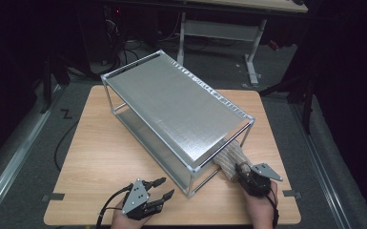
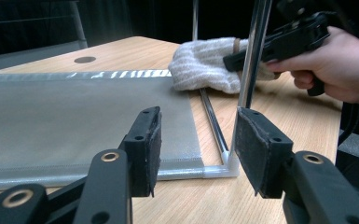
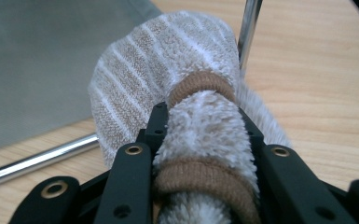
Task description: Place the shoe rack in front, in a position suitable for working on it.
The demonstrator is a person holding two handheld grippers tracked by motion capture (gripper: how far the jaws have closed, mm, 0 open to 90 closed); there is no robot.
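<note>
A rolled beige-and-white striped towel (image 1: 229, 159) (image 3: 158, 74), bound by brown elastic bands (image 3: 200, 84), lies at the right end of a metal two-tier rack (image 1: 171, 107). My right gripper (image 1: 242, 171) (image 3: 205, 126) is shut on the roll, its pads pressing both sides. The towel's far end (image 2: 205, 65) rests against the rack's lower shelf (image 2: 74, 116), beside a corner post (image 2: 252, 51). My left gripper (image 1: 167, 187) (image 2: 196, 140) is open with nothing between its pads and points at the rack's near corner.
The rack stands diagonally across the wooden table (image 1: 100, 157). A chrome rail (image 3: 37, 161) runs along the lower shelf's edge. Bare tabletop lies to the left of the rack and right of the towel. A desk frame (image 1: 219, 28) stands behind the table.
</note>
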